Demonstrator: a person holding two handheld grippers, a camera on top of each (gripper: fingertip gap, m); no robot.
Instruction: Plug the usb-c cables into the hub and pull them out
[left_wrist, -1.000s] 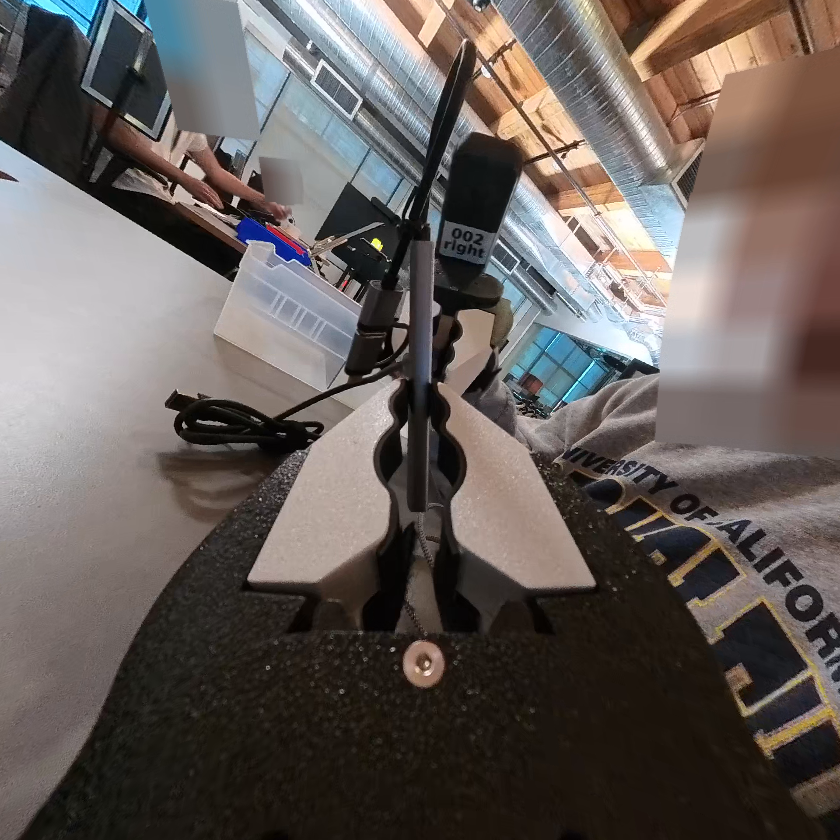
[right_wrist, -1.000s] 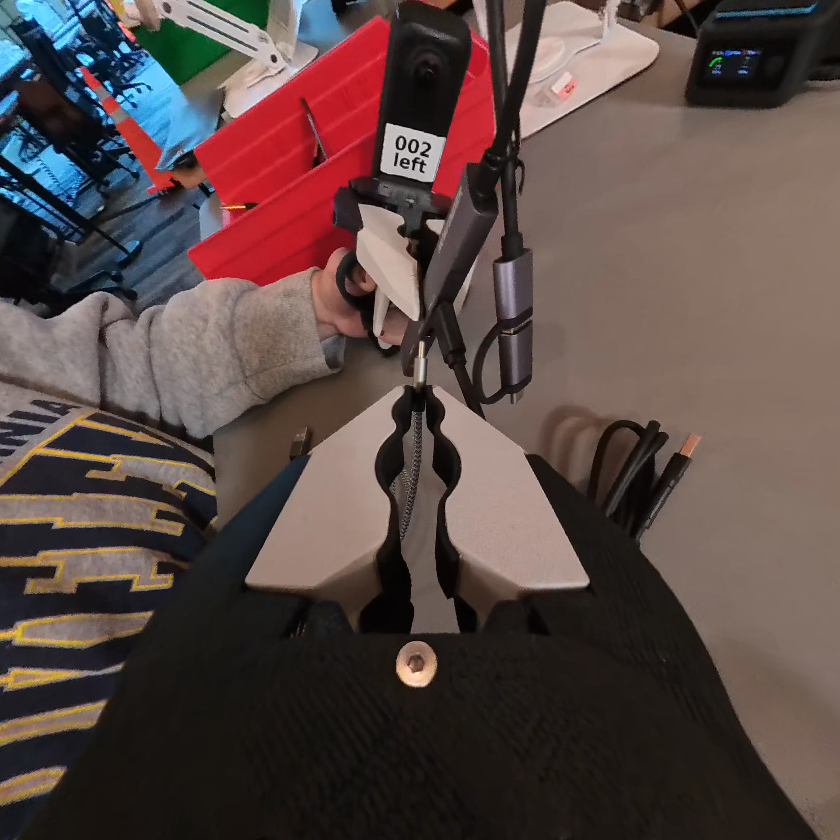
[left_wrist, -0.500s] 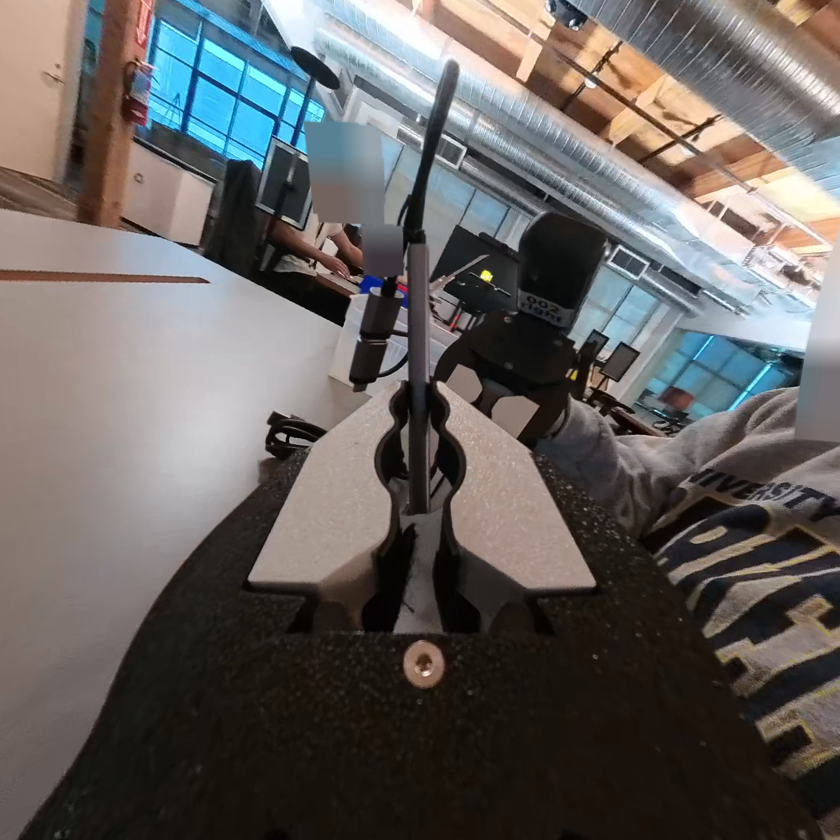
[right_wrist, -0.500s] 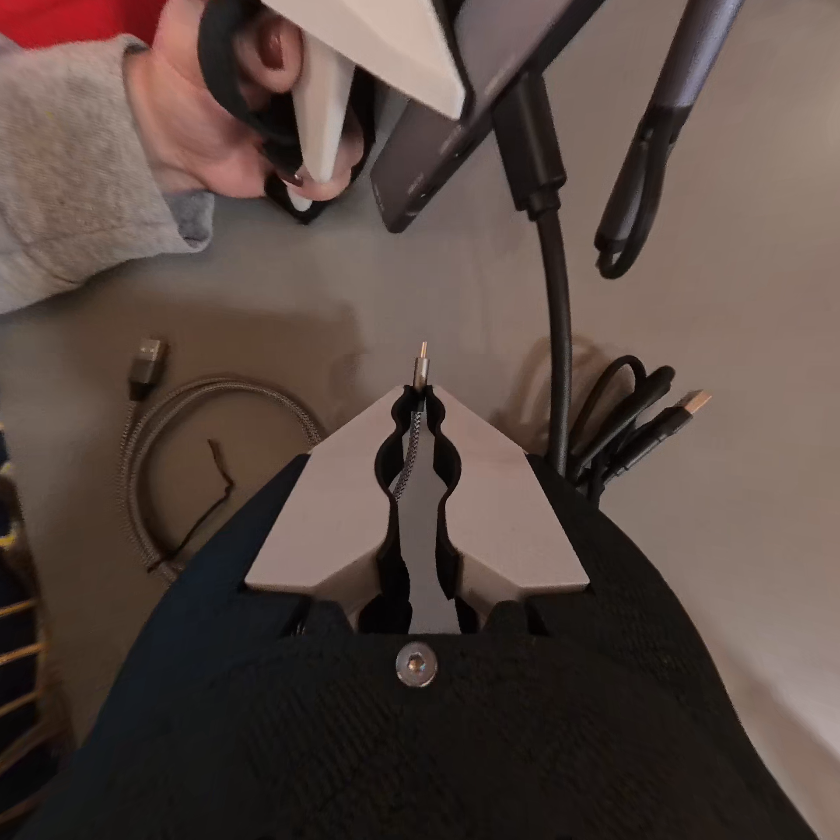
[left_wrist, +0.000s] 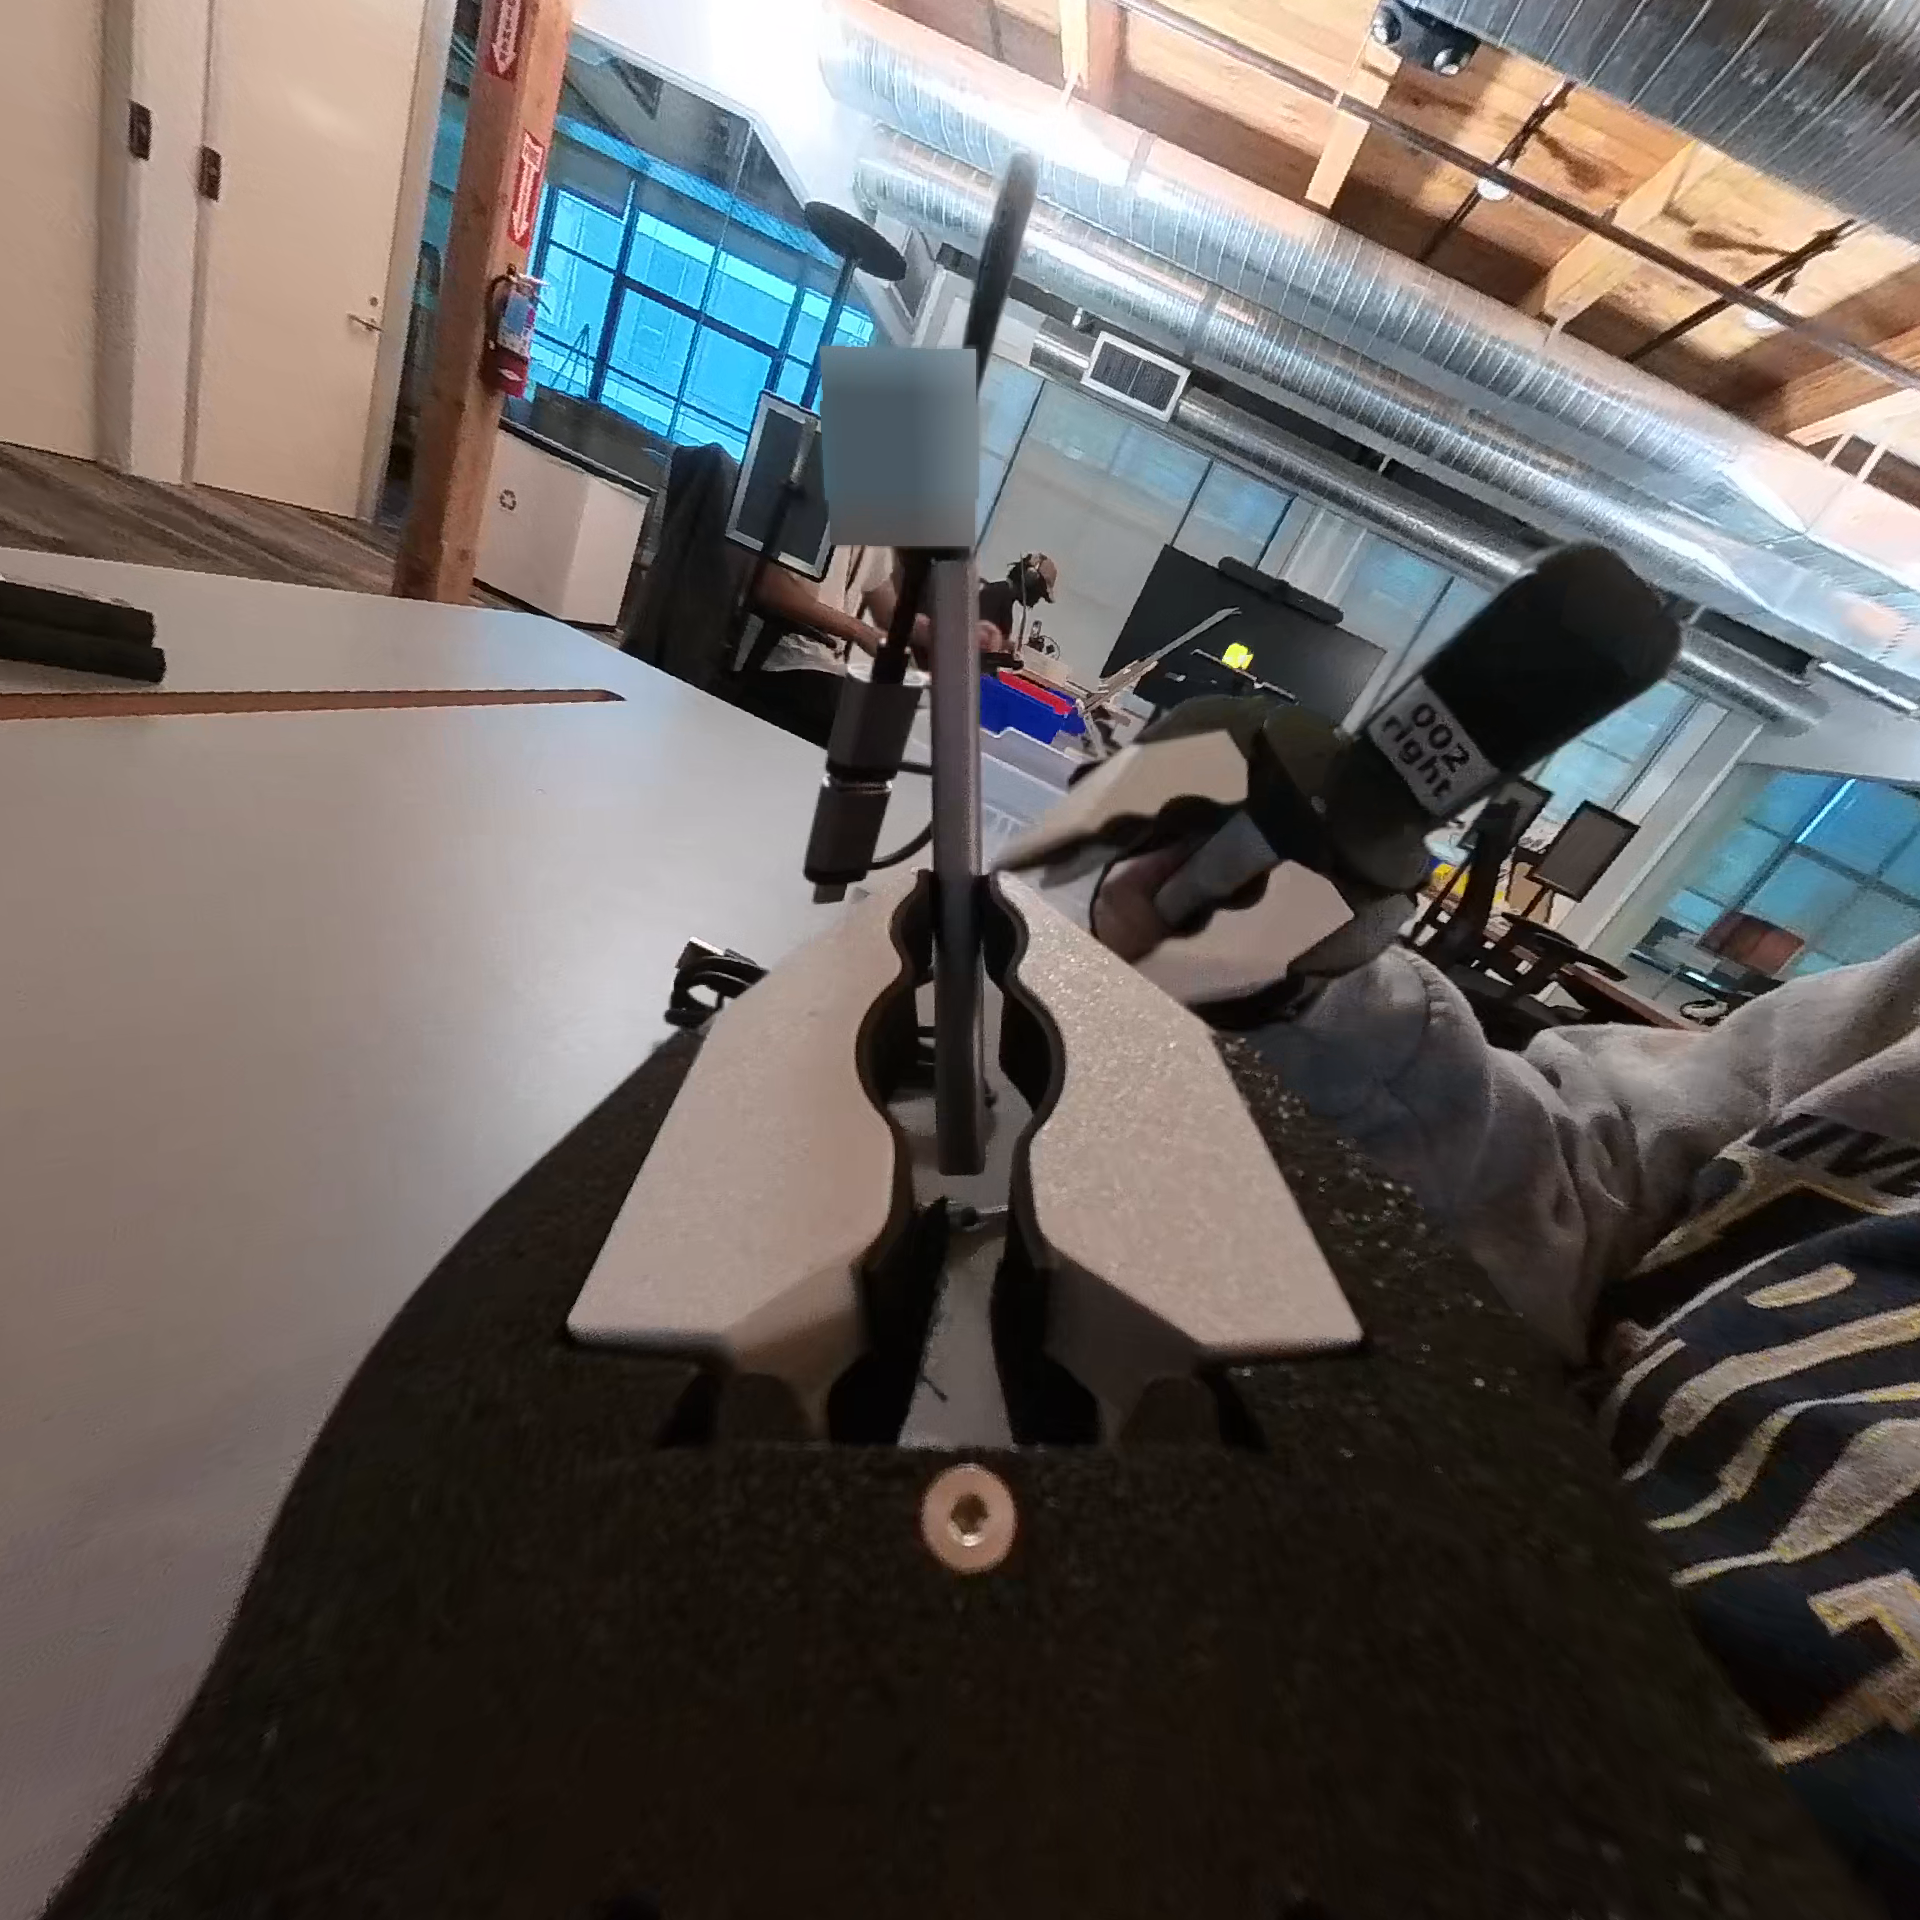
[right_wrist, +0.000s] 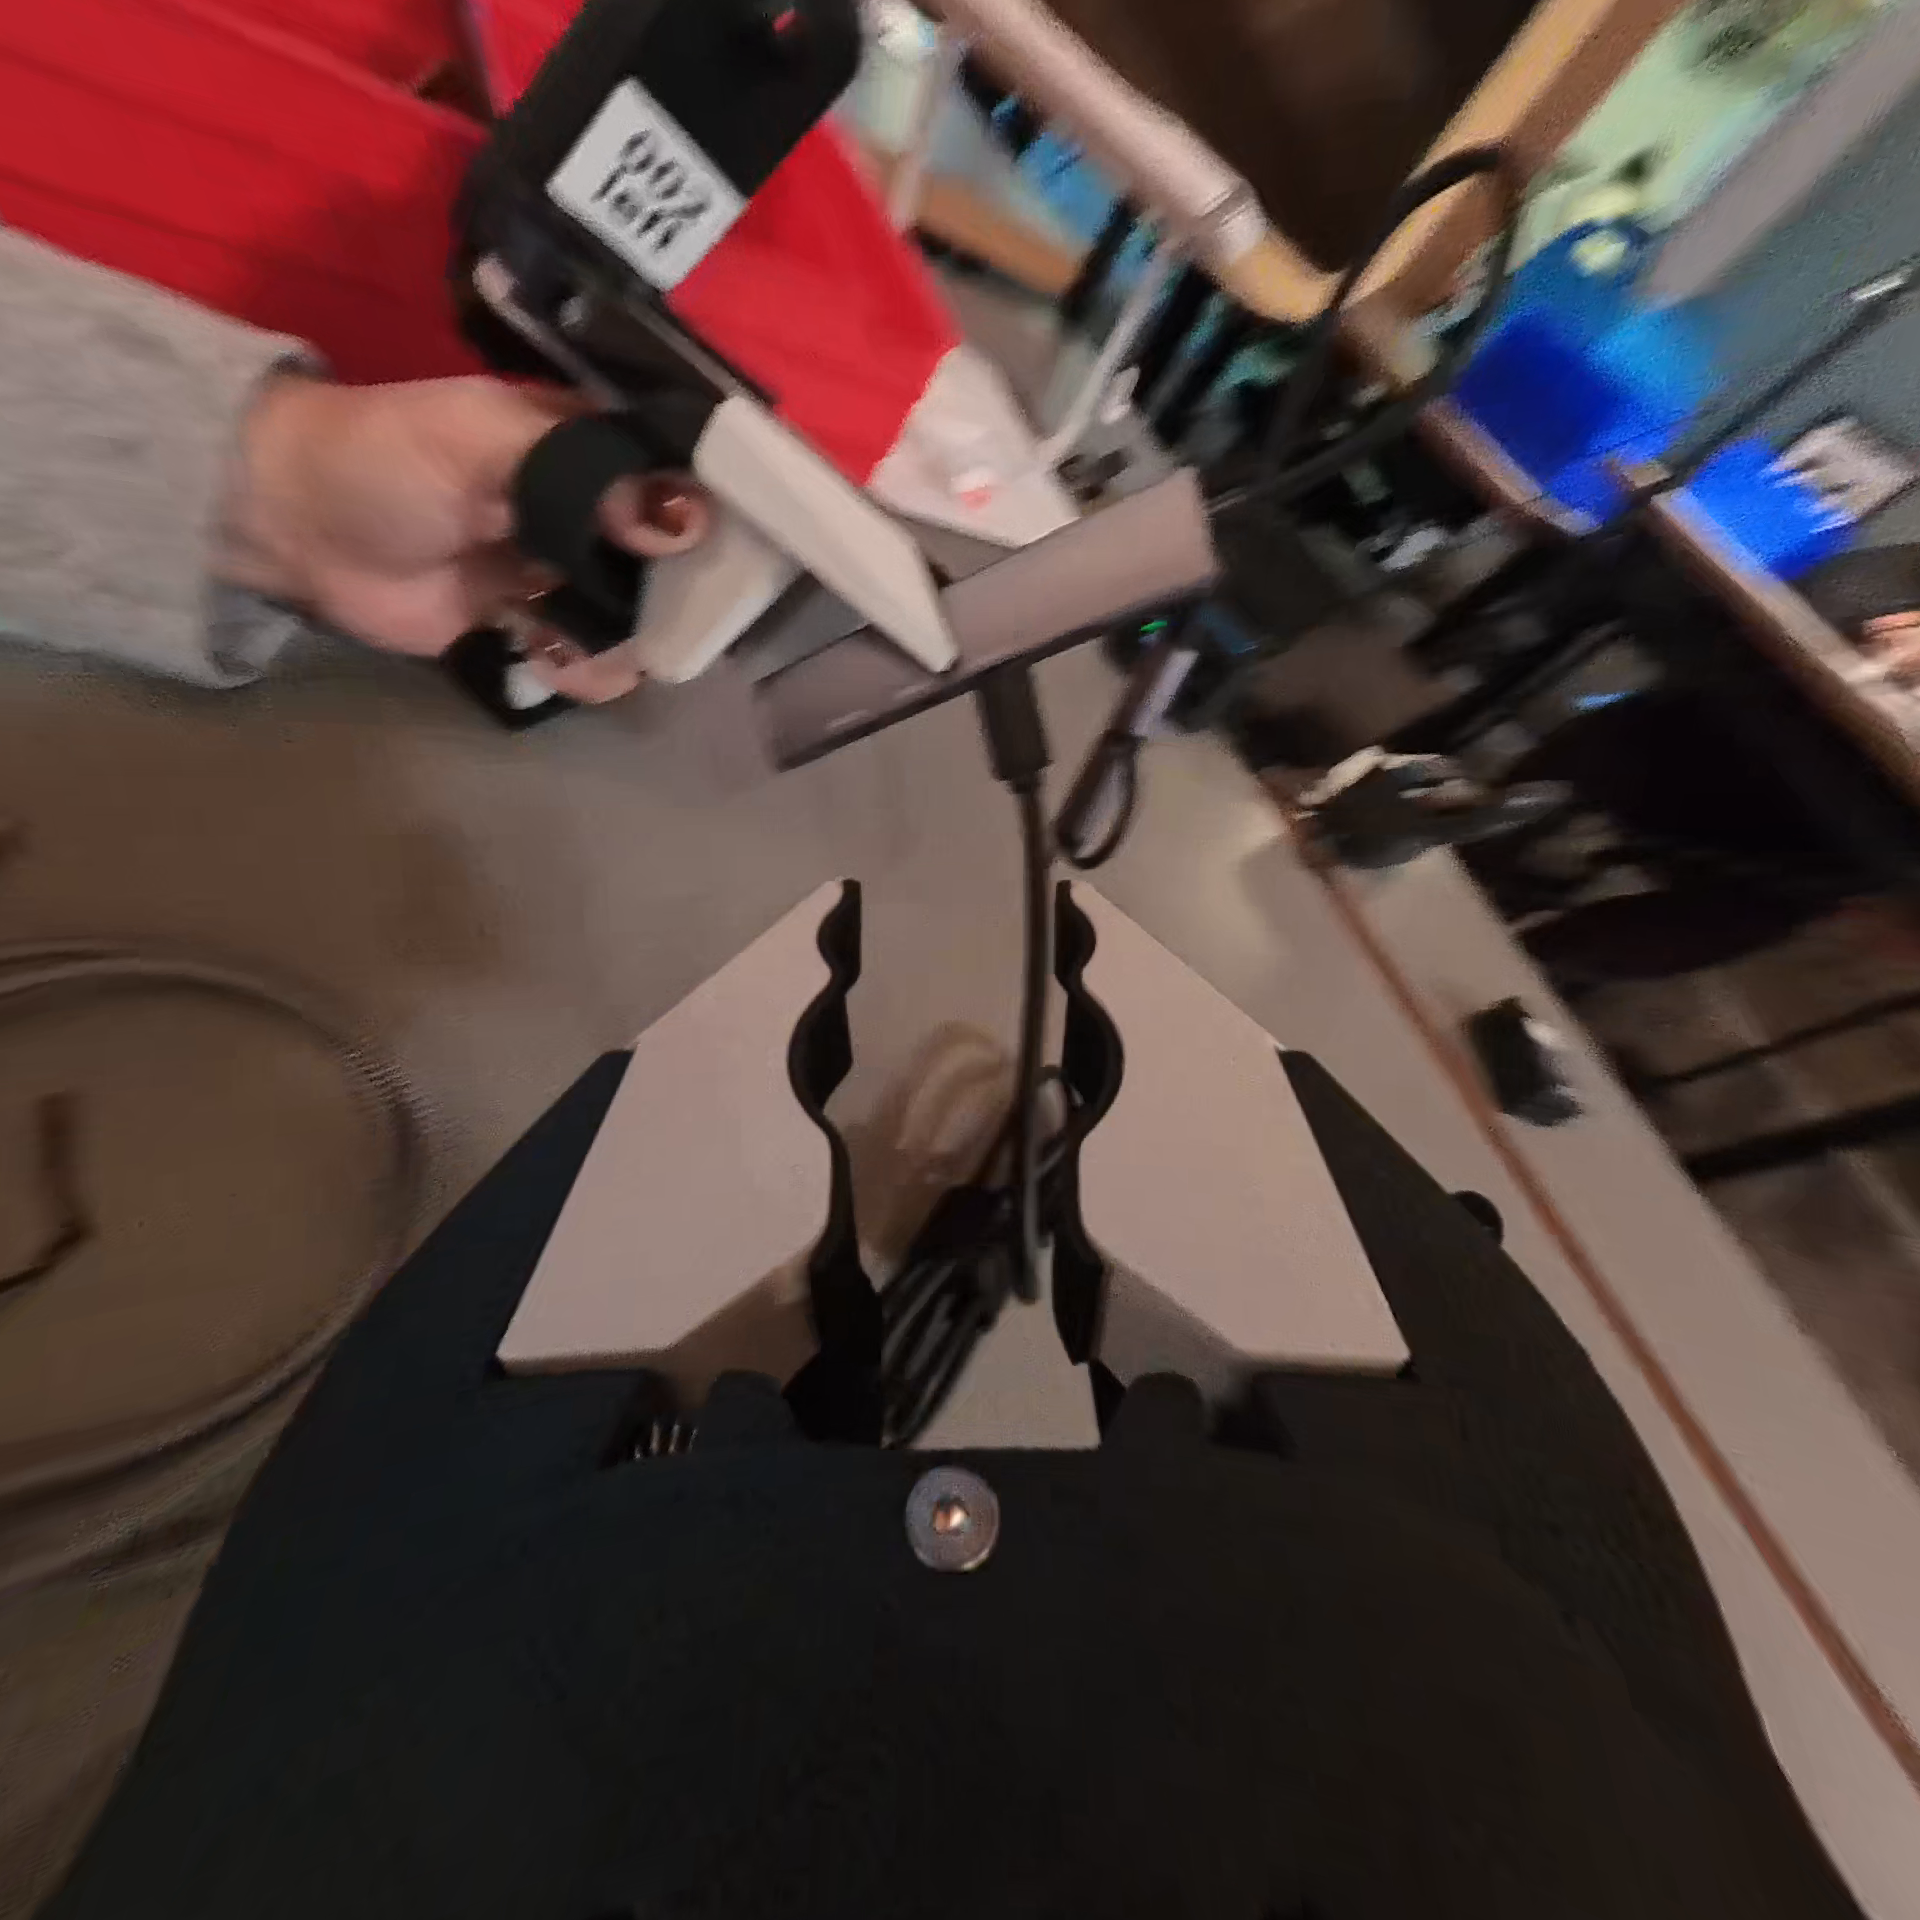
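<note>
My left gripper (left_wrist: 958, 904) is clamped on the hub (left_wrist: 956, 831), a thin, flat slab of matte grey metal standing edge-on and upright between the pale, grainy, wavy-edged fingers (left_wrist: 769, 1101). From the right wrist view the hub (right_wrist: 997, 634) runs as a long bar, raised above the smooth grey table (right_wrist: 520, 831), with one black usb-c cable (right_wrist: 1029, 935) plugged into its near edge and hanging down to a black coil (right_wrist: 956, 1278) on the table. A stubby grey adapter (left_wrist: 857, 769) dangles just left of the hub. My right gripper (right_wrist: 956, 904) stands wide open and empty, the hanging cable passing between its fingers without being pinched. Half a second ago those fingers were shut on a braided usb-c plug; that braided cable now lies blurred at the far left (right_wrist: 208, 1039). The right gripper (left_wrist: 1049, 842) sits just right of the hub in the left wrist view.
</note>
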